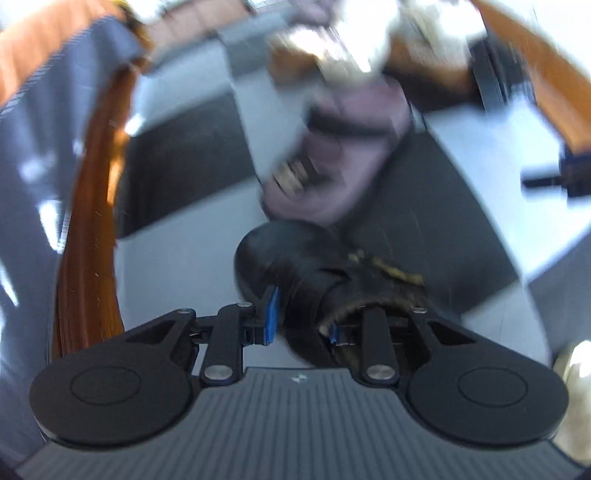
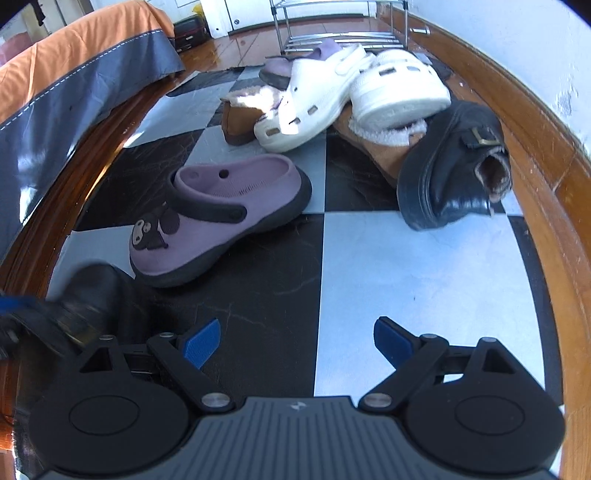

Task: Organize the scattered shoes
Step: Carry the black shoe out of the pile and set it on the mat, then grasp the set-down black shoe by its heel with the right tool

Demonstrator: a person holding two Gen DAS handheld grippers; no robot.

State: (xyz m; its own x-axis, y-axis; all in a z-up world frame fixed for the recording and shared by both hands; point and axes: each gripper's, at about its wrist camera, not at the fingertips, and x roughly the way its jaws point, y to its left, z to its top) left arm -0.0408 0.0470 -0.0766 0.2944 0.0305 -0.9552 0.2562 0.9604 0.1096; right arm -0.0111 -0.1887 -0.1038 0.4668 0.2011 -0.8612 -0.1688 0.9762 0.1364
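Left claw (image 1: 303,314) clamps black loafer (image 1: 295,266) by its collar for carrying; right claw (image 2: 297,341) wide, facing the pile.

A checkered floor mat (image 2: 406,266) of black and pale squares lies over a glossy wooden floor (image 2: 236,46). On the left hangs an orange bedspread (image 2: 74,40) with a grey border (stitched in white). Beyond stand a chrome wire rack (image 2: 343,35), a dark suitcase (image 2: 190,31), and a white wall (image 2: 517,48) with wooden skirting.
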